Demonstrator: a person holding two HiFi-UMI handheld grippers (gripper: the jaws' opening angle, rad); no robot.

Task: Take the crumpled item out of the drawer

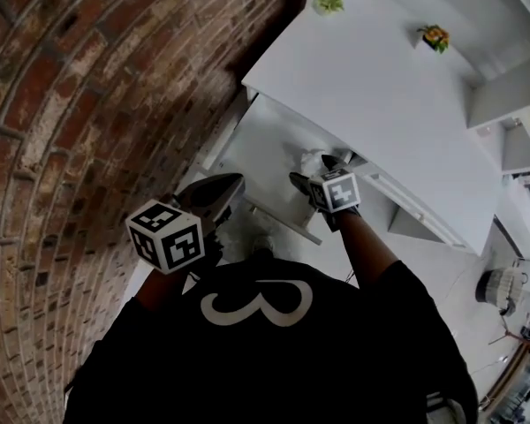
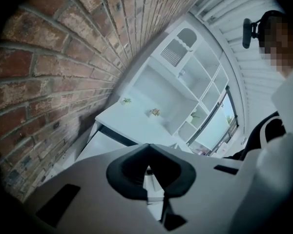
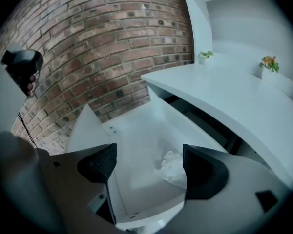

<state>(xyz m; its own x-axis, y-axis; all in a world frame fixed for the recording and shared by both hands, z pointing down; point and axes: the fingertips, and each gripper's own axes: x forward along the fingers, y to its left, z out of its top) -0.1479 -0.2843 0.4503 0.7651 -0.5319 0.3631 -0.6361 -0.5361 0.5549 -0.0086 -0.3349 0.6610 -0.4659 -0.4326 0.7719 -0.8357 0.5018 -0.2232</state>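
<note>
Crumpled item sits in the open drawer; right gripper hovers above, jaws spread to straddle it; left gripper closed, empty.

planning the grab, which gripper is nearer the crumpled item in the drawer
Right. The right gripper hangs over the drawer with the crumpled item by its open jaws; the left gripper sits back at the drawer's front.

brick wall running along the left, white counter standing against it, green plant and orange-flowered plant sitting well apart on top, white shelves rising behind
</note>
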